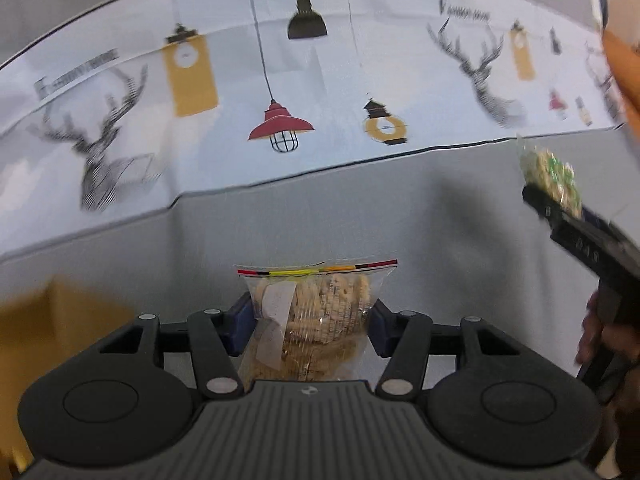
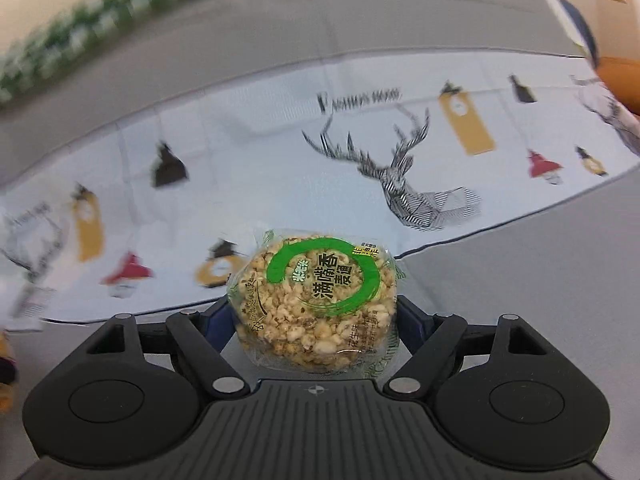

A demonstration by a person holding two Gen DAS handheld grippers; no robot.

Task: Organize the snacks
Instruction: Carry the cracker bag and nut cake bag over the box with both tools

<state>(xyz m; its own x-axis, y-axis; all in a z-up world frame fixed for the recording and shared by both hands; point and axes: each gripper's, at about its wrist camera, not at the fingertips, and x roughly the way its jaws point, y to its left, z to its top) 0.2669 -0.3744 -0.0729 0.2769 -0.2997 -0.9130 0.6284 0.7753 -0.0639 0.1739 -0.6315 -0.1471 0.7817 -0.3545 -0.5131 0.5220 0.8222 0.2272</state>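
Observation:
My left gripper [image 1: 311, 322] is shut on a clear zip bag of biscuits [image 1: 316, 320] with a striped seal, held above the grey floor. My right gripper [image 2: 316, 316] is shut on a round puffed-rice cake [image 2: 316, 300] in a clear wrapper with a green ring and Chinese print. The right gripper with the rice cake [image 1: 552, 178] also shows at the right edge of the left wrist view, raised and apart from the zip bag.
A pale blue cloth [image 1: 320, 92] printed with deer heads, lamps and lanterns lies ahead; it also shows in the right wrist view [image 2: 240, 160]. Grey surface [image 1: 360, 208] surrounds it. A blurred yellow-brown thing [image 1: 52, 320] sits at lower left. An orange object [image 2: 620, 84] is at far right.

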